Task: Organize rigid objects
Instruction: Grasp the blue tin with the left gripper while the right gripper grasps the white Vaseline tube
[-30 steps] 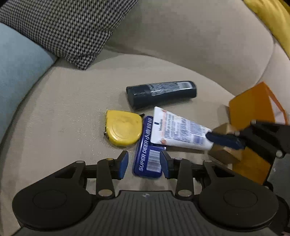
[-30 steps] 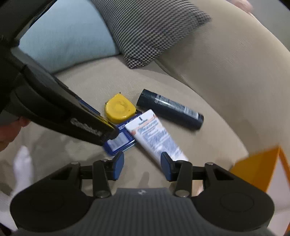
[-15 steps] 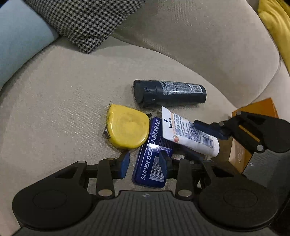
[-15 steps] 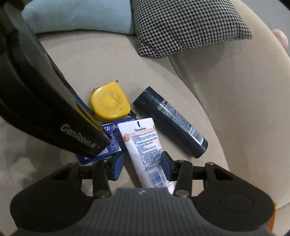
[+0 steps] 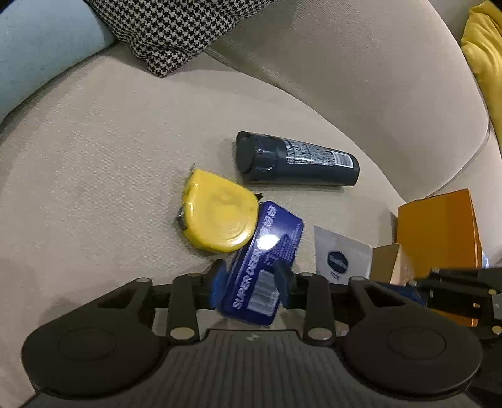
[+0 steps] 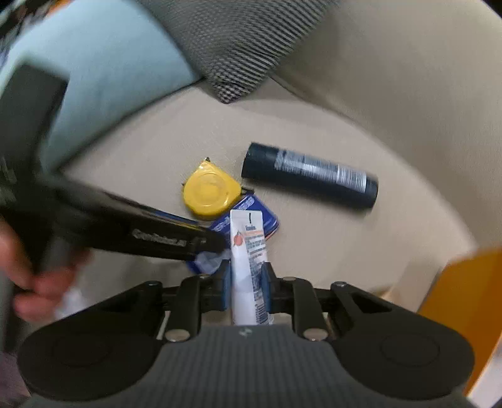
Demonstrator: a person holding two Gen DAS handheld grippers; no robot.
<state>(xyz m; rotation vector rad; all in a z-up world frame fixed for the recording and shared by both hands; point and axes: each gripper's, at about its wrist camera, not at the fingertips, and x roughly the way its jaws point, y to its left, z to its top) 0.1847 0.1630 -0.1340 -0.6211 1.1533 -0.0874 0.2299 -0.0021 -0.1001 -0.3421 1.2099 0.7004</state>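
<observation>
On the beige sofa seat, my left gripper is shut on a blue "SUPER DEER" tin, a pad against each long edge. Against the tin's far end lies a yellow tape measure, and a dark bottle rests on its side beyond. My right gripper points steeply down and its jaws are closing on a white Vaseline tube, with both pads pressed against its sides. In the left wrist view that tube hangs to the right of the tin.
An orange box stands at the seat's right edge, with a brown carton flap beside it. A houndstooth cushion, a light blue cushion and a yellow cushion lie along the back. A hand holds the left gripper.
My right gripper has closed on the white tube and drawn it off the tin toward the right. My left gripper has sunk around the blue tin and rolled a little.
</observation>
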